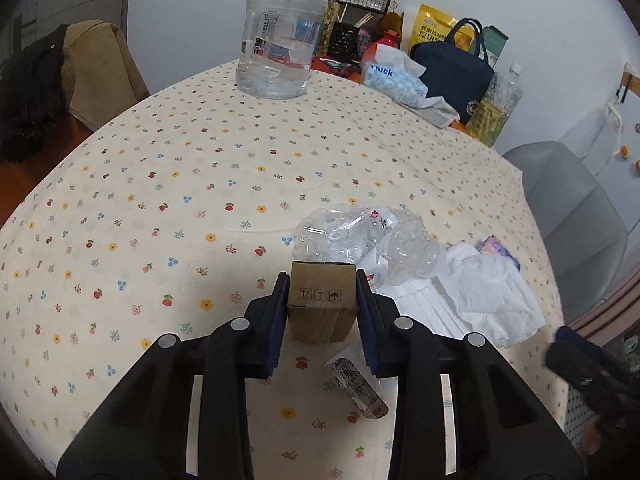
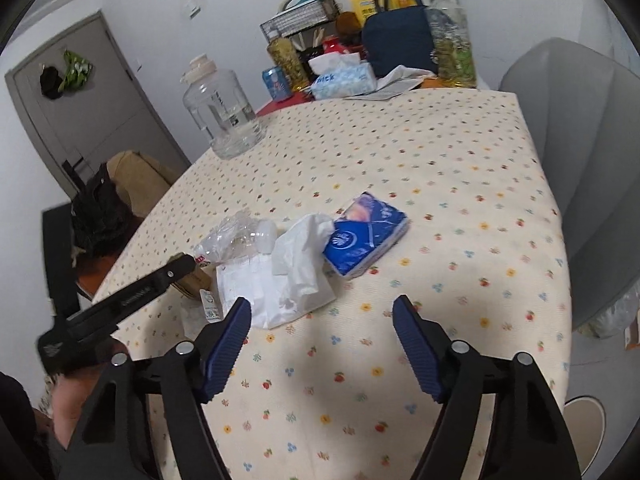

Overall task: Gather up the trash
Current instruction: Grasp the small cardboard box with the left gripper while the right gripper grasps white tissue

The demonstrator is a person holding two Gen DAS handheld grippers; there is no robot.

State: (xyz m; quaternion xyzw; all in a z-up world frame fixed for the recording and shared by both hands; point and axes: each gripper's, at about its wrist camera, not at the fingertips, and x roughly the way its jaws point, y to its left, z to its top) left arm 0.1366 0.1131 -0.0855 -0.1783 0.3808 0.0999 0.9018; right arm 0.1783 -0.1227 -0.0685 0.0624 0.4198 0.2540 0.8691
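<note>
The small cardboard box could be crushed or squirted out if it is squeezed off-centre, and the crushed plastic bottle just behind it could be knocked. The box is clamped on the tablecloth by the left gripper, tilted downward. The right gripper is held open and empty, angled down near the crumpled tissue.

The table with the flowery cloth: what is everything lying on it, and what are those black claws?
Cardboard box: one, brown, between the left gripper's pads.
Crushed bottle: one, clear, behind the box.
Tissue: crumpled, white, mid-table.
Tissue pack: one, blue, beside the tissue.
Wrapper: one, printed, near edge.
Water jug: one, clear, far side.
Tablecloth: cream, flowered.
Left gripper: black, closed on the box.
Right gripper: black, open.
</note>
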